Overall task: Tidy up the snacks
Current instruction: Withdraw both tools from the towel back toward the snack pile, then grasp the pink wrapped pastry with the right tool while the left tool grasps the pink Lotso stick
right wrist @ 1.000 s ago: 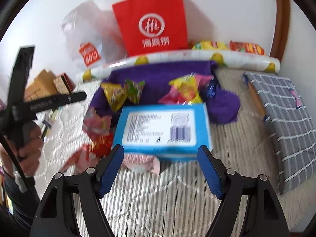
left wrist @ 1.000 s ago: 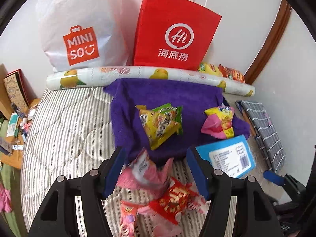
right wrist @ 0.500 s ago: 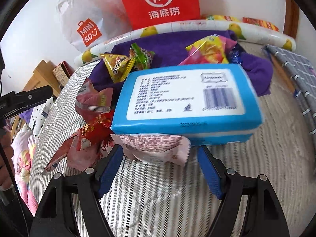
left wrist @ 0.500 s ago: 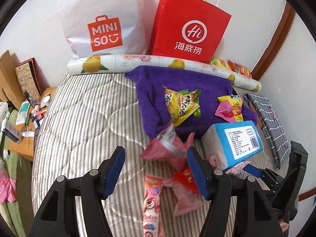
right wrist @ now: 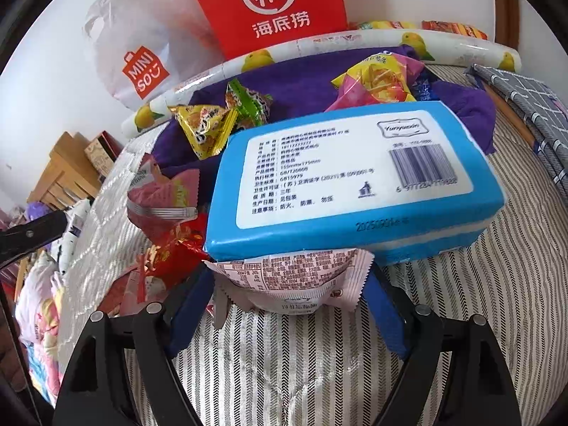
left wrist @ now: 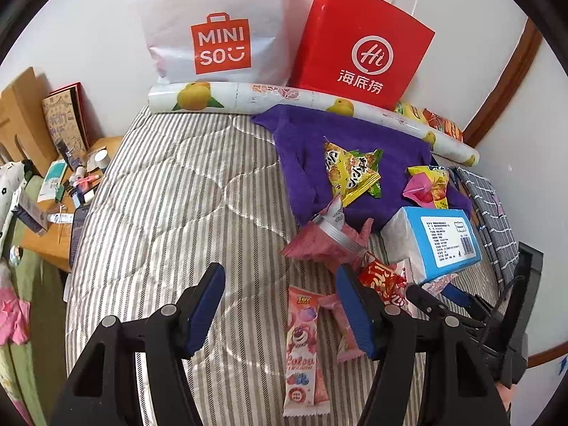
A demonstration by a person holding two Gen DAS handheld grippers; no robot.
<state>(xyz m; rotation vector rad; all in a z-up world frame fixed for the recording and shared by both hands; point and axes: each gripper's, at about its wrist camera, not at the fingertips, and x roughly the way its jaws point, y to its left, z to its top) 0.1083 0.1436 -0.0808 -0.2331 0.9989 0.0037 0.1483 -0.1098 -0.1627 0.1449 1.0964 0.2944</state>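
A white plastic bag [left wrist: 213,25] said "MINISO" & a red paper bag [left wrist: 362,42] said "Hi". The blue tissue pack [right wrist: 355,174] read "Yunyuexin", w/ a barcode, and lay on the stripy quilted bed [left wrist: 170,191]. A crinkly pink snack packet [right wrist: 294,280] stuck out from under it, right between the right gripper [right wrist: 289,305]; its jaws had just been opening, wide, pads not pressing. The left gripper [left wrist: 280,305] was half open, empty, over a long pink "Lotso" bar [left wrist: 301,348]. Shiny yellow packets [left wrist: 349,172] sat on a fuzzy purple towel [left wrist: 301,135].
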